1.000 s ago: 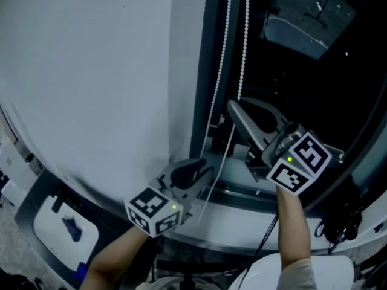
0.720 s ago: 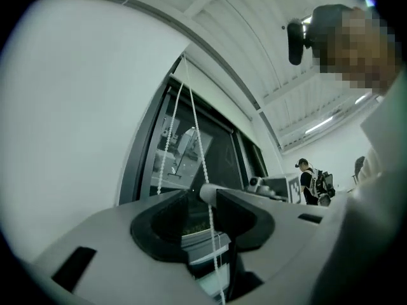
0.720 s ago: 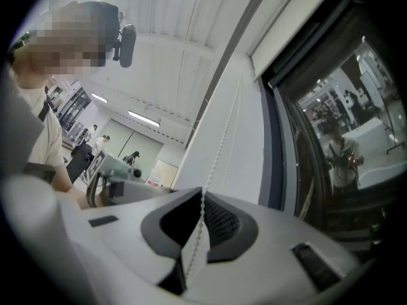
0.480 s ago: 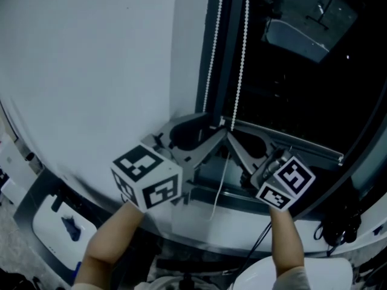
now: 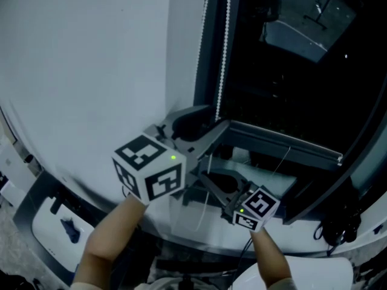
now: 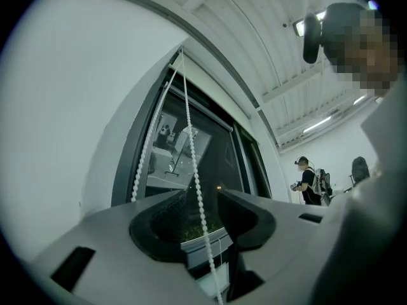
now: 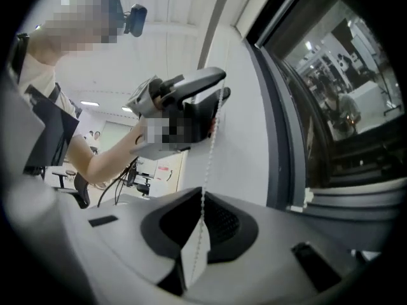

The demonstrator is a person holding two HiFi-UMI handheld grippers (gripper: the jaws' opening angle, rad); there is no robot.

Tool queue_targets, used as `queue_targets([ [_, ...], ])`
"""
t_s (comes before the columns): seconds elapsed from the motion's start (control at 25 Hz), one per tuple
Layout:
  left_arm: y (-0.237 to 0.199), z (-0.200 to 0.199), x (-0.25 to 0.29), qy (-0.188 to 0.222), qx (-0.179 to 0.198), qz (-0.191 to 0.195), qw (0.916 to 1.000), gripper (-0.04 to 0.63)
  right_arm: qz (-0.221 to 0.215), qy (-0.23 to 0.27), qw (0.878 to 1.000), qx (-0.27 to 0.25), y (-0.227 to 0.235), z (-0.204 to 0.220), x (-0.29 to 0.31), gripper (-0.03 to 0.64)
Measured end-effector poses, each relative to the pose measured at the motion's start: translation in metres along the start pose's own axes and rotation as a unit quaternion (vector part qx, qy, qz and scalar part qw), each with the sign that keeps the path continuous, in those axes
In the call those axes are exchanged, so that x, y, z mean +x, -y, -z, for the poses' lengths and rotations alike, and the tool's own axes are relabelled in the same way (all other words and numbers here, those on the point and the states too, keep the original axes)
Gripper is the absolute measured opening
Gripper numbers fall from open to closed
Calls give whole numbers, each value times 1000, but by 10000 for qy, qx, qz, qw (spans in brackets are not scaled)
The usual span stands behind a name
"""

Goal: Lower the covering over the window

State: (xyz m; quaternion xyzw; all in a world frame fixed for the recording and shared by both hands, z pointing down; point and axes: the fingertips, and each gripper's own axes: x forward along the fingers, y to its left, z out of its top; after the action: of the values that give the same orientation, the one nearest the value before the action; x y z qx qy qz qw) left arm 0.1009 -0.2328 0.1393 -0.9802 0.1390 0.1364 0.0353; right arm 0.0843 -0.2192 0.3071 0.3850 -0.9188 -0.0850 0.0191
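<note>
While I look down from the head view, my left claw (image 5: 216, 116) is raised against the edge of the dark window (image 5: 290, 83), beside the pale wall (image 5: 91, 71), and my right claw (image 5: 204, 177) sits lower, just under it. The bead chain (image 5: 224, 47) hangs in two strands along the window frame down to both claws. I cannot make out the covering itself in that view. From the left gripper view, my left claw (image 6: 202, 192) is spread, its jaws have just been opening, and one strand of the chain (image 6: 191, 145) runs between them without either pad pressing on it; the window (image 6: 216, 164) fills the space behind, and a person (image 6: 310, 180) stands far off in the room. From the right gripper view, my right claw (image 7: 202, 192) is pressed together on the chain (image 7: 210, 145), which rises from the jaws to my left claw (image 7: 221, 89) above, with the wall (image 7: 241, 126) and the window (image 7: 343, 88) to the right.
</note>
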Motion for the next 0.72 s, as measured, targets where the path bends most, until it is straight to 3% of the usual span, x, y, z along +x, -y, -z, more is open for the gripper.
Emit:
queue_targets([
  [0.32, -6, -6, 5, 54, 302, -197, 9993, 137, 76, -79, 9995, 304, -2, 31, -6, 20],
  [0.48, -8, -2, 8, -134, 268, -198, 9994, 38, 62, -205, 9996, 201, -4, 32, -5, 18],
  [0.56, -10, -2, 7, -152, 198, -226, 9994, 35, 65, -314, 9993, 168, -3, 32, -6, 18],
  [0.72, -12, -2, -2, -116, 400, -414, 9983, 35, -97, -253, 9991, 325, -1, 18, -17, 30],
])
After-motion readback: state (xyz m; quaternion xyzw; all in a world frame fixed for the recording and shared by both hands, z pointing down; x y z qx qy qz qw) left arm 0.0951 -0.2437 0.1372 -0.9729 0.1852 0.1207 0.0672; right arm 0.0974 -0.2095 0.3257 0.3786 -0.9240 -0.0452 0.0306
